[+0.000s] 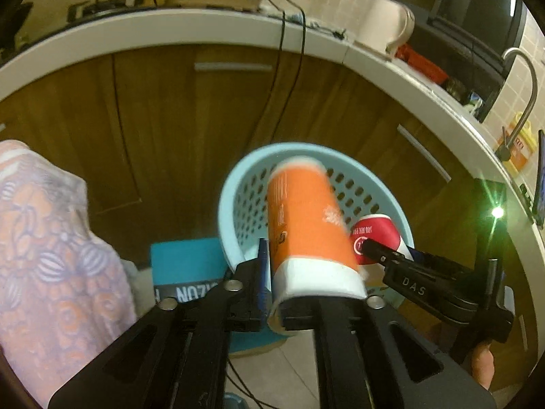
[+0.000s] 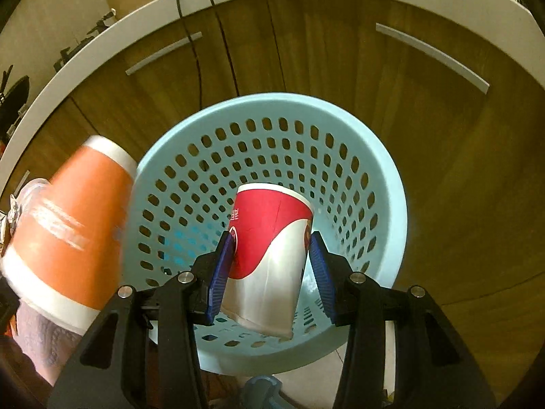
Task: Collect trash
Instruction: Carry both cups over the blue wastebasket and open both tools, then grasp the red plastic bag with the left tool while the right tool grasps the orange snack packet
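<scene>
Perforated smooth plastic is being noted on the basket (image 2: 374,156) — glossy paper on both cups, matt wood-grain on cabinet doors (image 2: 340,51).

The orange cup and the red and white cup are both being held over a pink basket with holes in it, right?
Almost. The basket is light blue, not pink; the right wrist view shows it plainly. The rest holds: the orange cup sits between the left gripper's jaws and the red and white cup between the right gripper's jaws, both over the holed basket.
</scene>
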`<state>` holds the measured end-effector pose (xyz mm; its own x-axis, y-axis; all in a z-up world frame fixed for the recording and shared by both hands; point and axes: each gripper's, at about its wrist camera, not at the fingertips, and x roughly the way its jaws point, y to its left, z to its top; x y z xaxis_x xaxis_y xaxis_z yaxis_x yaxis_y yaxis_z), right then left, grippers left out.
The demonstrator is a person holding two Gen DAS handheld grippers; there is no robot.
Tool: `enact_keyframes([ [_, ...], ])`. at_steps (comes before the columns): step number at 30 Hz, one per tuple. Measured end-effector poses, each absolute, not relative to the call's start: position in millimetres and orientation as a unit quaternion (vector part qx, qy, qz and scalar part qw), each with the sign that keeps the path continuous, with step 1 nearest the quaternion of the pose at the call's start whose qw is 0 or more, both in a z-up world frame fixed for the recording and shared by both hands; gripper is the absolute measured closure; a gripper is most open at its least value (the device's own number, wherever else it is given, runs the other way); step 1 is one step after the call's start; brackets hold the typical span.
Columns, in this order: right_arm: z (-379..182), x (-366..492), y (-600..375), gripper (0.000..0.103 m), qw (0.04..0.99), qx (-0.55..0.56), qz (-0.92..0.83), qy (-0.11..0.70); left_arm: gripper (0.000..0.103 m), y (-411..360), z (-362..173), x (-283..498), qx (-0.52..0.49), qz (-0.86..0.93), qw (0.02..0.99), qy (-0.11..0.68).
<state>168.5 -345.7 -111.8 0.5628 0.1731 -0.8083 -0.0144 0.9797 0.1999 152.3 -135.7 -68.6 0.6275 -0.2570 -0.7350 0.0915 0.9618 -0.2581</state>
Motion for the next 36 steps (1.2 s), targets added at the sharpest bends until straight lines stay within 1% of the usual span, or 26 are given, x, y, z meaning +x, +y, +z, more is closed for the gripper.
enact_keyframes([
  [1, -113.1, 168.3, -346.6, 0.058, 0.878, 0.086, 0.053, 0.467, 0.069, -136.6, -71.3, 154.2, -0.098, -0.097, 0.894, 0.426],
  [2, -113.9, 167.5, -347.7, 0.055, 0.878, 0.087, 0.053, 0.467, 0.057, -136.6, -73.5, 153.2, -0.095, -0.093, 0.894, 0.428],
  [3, -114.1, 166.7, -348.8, 0.053, 0.878, 0.087, 0.052, 0.467, 0.055, -137.4, -74.5, 152.7, -0.091, -0.092, 0.893, 0.430],
  [4, -113.7, 165.8, -349.8, 0.050, 0.879, 0.088, 0.051, 0.466, 0.055, -137.1, -76.0, 152.2, -0.087, -0.092, 0.892, 0.433],
  [9, -103.8, 164.9, -346.3, 0.049, 0.884, 0.089, 0.058, 0.455, 0.055, -126.3, -72.0, 143.2, -0.095, -0.089, 0.892, 0.433],
  [16, -72.2, 148.1, -320.6, 0.049, 0.901, 0.076, 0.097, 0.415, 0.055, -102.5, -42.9, 113.9, -0.109, -0.070, 0.910, 0.394],
  [22, -38.3, 127.0, -273.8, 0.049, 0.912, 0.055, 0.158, 0.374, 0.055, -59.2, -9.0, 63.5, -0.126, -0.017, 0.930, 0.345],
  [28, -4.2, 92.9, -207.5, 0.049, 0.911, 0.020, 0.240, 0.334, 0.055, 0.2, 23.5, 1.6, -0.145, 0.069, 0.943, 0.293],
  [29, -0.3, 88.6, -197.0, 0.049, 0.910, 0.015, 0.252, 0.330, 0.054, 13.5, 29.3, -12.2, -0.148, 0.087, 0.944, 0.282],
  [30, 3.2, 82.6, -188.2, 0.049, 0.908, 0.010, 0.262, 0.327, 0.051, 22.8, 33.5, -22.2, -0.150, 0.104, 0.944, 0.274],
  [33, 11.2, 69.0, -153.7, 0.049, 0.900, -0.008, 0.296, 0.318, 0.045, 53.0, 44.9, -54.8, -0.159, 0.158, 0.943, 0.248],
  [36, 15.1, 54.4, -120.8, 0.049, 0.893, -0.026, 0.327, 0.309, 0.043, 83.7, 51.5, -84.4, -0.172, 0.210, 0.934, 0.232],
])
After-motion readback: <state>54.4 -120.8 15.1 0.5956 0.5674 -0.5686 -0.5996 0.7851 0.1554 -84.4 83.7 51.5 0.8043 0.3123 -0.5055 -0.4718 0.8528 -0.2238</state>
